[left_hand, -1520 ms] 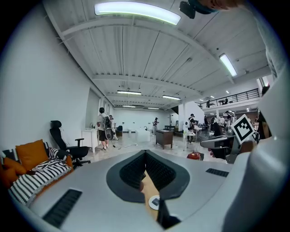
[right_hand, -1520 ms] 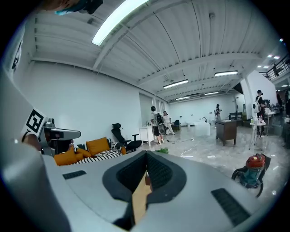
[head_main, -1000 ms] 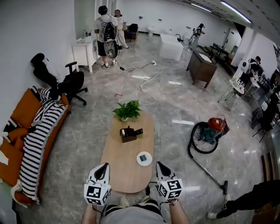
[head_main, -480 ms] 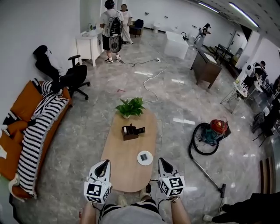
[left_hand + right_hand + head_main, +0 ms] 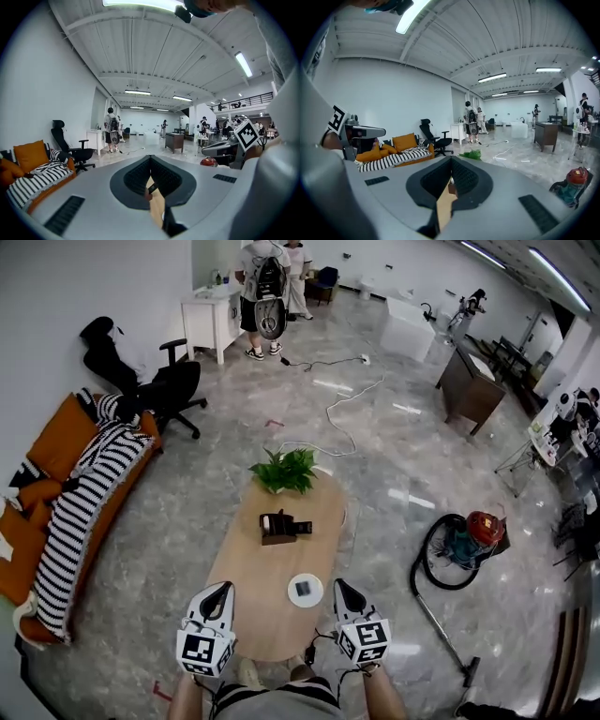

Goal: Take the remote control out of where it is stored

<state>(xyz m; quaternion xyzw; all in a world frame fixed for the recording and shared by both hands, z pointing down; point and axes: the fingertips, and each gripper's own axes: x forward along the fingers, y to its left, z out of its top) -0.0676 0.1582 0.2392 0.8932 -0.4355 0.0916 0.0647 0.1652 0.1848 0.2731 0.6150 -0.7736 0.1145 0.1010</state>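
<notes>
Left hand-held gripper (image 5: 221,591) and right hand-held gripper (image 5: 341,590) are closed, empty. Remote (image 5: 298,522) sits in its holder (image 5: 273,532) on the table (image 5: 262,601).

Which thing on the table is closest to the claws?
The white round dish, at the near end of the table. The brown remote holder sits in the middle, and the green plant stands at the far end.

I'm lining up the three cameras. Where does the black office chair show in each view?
Head view: black office chair at upper left, past the sofa's far end.
Left gripper view: at middle left, right of the sofa.
Right gripper view: just left of centre, right of the sofa.
Shared landmark: the striped blanket on the orange sofa.
</notes>
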